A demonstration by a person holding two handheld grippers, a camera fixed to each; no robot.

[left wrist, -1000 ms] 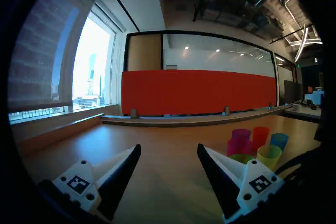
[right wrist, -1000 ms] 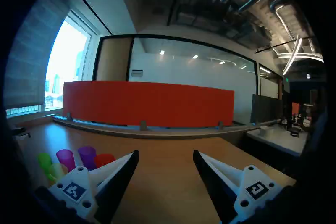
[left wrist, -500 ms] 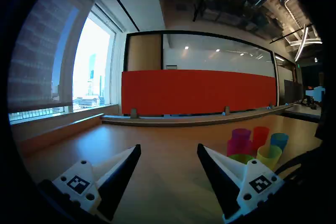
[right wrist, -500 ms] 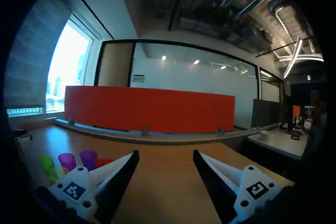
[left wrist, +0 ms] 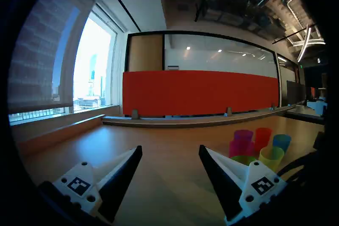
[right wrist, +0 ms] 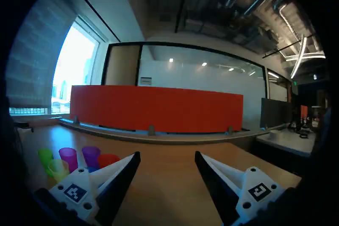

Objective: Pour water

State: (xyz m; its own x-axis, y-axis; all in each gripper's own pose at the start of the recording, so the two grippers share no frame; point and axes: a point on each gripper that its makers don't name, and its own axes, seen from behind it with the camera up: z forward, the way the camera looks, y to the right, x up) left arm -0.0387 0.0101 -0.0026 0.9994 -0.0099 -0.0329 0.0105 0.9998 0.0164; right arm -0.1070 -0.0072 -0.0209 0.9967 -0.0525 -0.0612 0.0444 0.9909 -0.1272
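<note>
Your left gripper [left wrist: 169, 149] points along the wooden bench [left wrist: 127, 138] with its jaws apart and empty. The cluster of coloured plastic cups [left wrist: 257, 144] stands on the bench between your grippers. Your right gripper [right wrist: 167, 154] also has its jaws apart, empty.

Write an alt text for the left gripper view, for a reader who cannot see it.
The left hand-held gripper is open and holds nothing, pointing across a wooden table. A cluster of coloured plastic cups stands on the table by its right finger. A red partition and a bright window are behind.
</note>
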